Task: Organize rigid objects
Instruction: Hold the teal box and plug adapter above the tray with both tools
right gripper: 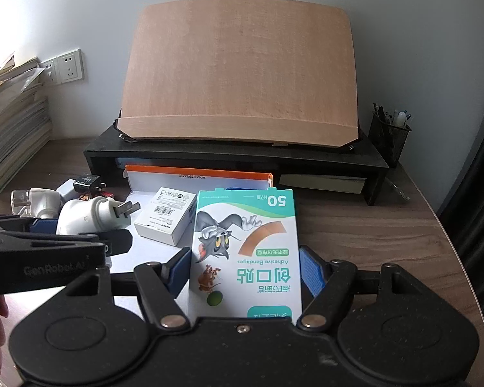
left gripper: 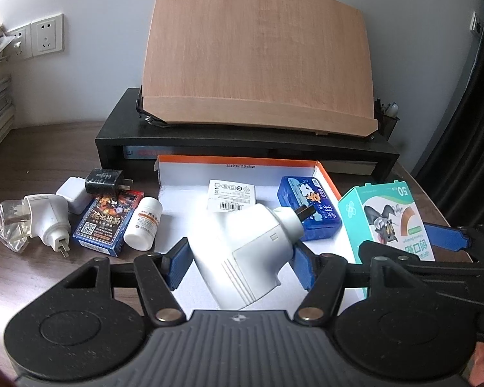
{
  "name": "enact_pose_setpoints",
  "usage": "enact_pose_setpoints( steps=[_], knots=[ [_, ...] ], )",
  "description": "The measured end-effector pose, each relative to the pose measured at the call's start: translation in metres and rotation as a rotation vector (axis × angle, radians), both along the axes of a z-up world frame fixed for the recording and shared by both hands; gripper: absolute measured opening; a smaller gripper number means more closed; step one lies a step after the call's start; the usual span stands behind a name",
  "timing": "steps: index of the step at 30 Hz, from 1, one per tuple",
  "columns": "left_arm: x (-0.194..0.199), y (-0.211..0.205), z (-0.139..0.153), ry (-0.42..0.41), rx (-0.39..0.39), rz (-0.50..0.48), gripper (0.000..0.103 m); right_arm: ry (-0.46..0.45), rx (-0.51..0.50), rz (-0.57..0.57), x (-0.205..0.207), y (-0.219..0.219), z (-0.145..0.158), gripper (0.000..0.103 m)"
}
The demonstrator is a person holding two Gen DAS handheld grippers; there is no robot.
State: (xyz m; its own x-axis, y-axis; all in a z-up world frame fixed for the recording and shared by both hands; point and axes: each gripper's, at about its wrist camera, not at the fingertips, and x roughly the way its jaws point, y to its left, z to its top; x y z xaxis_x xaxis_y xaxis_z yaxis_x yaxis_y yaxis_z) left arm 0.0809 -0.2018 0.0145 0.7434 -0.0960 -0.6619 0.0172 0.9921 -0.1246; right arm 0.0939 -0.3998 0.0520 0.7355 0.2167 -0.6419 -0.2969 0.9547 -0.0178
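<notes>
Both grippers loaded, poised above the open cardboard tray.

Left gripper [left gripper: 240, 262] clamps a white plug adapter [left gripper: 245, 254], prongs aimed far-right; right gripper [right gripper: 245, 272] pinches the adhesive bandage box [right gripper: 245, 248], long axis running near-to-far. The tray [left gripper: 177, 180] lies directly under the left load, left of the right one; left is nearer.

pale wall [right gripper: 80, 9] with 2 sockets [left gripper: 37, 37], dark wood desk [right gripper: 371, 225], black riser shelf [right gripper: 235, 153], soft daylight
</notes>
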Motion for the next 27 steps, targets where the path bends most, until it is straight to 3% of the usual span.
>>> enact_pose_setpoints(
  steps=[27],
  knots=[
    [0.013, 0.006, -0.008, 0.033, 0.003, 0.010, 0.066, 0.026, -0.014, -0.008, 0.006, 0.012, -0.006, 0.083]
  ],
)
